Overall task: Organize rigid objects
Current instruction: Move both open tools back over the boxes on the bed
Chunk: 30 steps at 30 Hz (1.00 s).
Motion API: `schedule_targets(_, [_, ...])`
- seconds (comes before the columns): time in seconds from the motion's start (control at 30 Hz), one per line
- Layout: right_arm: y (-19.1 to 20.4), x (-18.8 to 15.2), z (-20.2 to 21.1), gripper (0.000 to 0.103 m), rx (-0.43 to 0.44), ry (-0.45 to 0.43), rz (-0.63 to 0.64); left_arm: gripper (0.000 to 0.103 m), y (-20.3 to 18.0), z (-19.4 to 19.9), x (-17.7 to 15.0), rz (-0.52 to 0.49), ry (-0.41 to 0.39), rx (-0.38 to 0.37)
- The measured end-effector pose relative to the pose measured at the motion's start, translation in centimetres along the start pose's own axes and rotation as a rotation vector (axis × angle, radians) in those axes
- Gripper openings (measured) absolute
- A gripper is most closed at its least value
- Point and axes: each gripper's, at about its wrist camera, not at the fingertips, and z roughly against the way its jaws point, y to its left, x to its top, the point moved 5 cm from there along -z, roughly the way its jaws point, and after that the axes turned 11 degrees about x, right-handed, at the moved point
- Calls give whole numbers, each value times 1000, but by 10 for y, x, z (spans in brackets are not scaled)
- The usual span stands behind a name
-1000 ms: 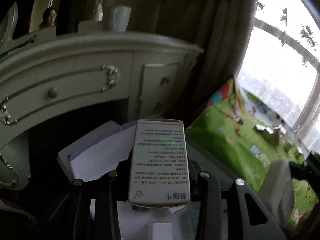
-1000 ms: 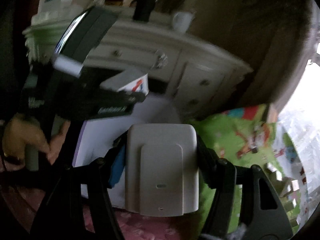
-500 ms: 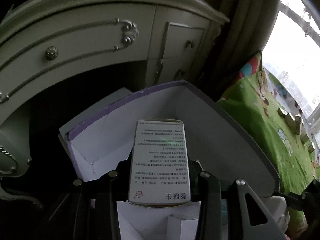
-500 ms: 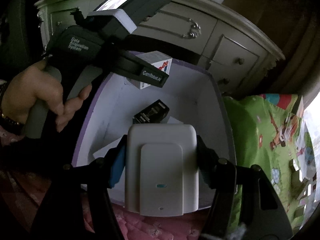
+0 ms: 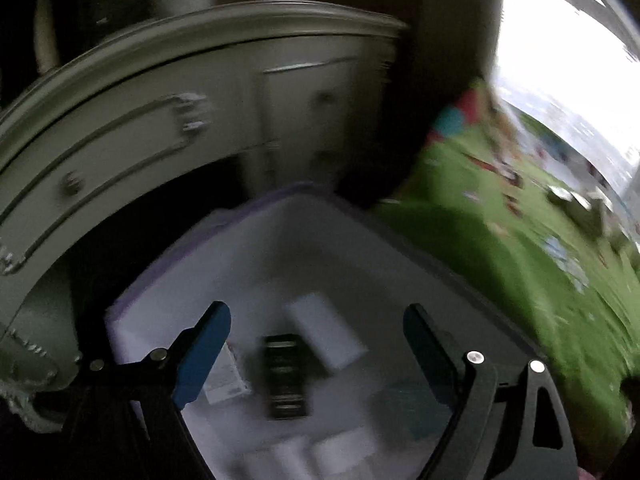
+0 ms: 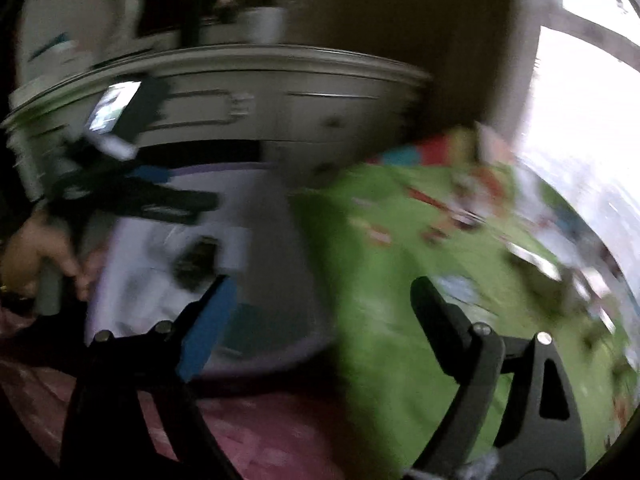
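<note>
Both views are motion-blurred. My left gripper (image 5: pixel 316 320) is open and empty above a white storage box (image 5: pixel 400 264) with a purple rim. Inside the box lie a black object (image 5: pixel 286 376), a white box (image 5: pixel 324 332) and a small printed carton (image 5: pixel 226 376). My right gripper (image 6: pixel 320 296) is open and empty, over the box's right edge (image 6: pixel 280 344) and the green mat (image 6: pixel 400 280). The left gripper (image 6: pixel 132 196) and the hand holding it show at the left in the right wrist view, with the black object (image 6: pixel 196 260) below it.
A cream dresser (image 5: pixel 200 92) with drawers stands behind the box; it also shows in the right wrist view (image 6: pixel 280 104). A green play mat (image 5: pixel 500 260) with small toys lies to the right, under a bright window. A pink cloth (image 6: pixel 260 432) lies in front.
Both grippers have opened: the printed carton has left the left one and the white flat device has left the right one. Both cameras have swung, the right one toward the mat.
</note>
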Motion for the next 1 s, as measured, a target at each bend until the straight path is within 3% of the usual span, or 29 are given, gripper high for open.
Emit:
schedule_targets(0.1, [-50, -26, 18, 92, -81, 20, -119, 89, -63, 10, 2, -107, 20, -112])
schedule_targets(0.27, [-137, -90, 47, 92, -213, 88, -361, 89, -203, 32, -2, -344, 23, -338])
schedule_targets(0.4, [-198, -132, 79, 92, -312, 101, -510, 89, -307, 41, -9, -494, -1, -435])
schedule_targets(0.5, [-242, -158, 98, 92, -401, 126, -581, 89, -357, 34, -7, -520, 16, -462])
schedule_targets(0.63, [-286, -175, 104, 92, -432, 126, -664, 89, -386, 21, 1, -498, 8, -447])
schedule_targets(0.7, [-296, -165, 97, 92, -406, 82, -663, 89, -385, 10, 9, -469, -6, -407])
schedule_targets(0.8, [-300, -127, 78, 92, -340, -25, -565, 90, -366, -2, 18, -380, -12, -400])
schedule_targets(0.9, [-305, -94, 49, 92, -299, -56, -496, 92, -348, -5, 26, -257, 10, -509])
schedule_targets(1.0, [-321, -70, 4, 92, -249, -19, -486, 99, -344, -5, 26, -233, 16, -556])
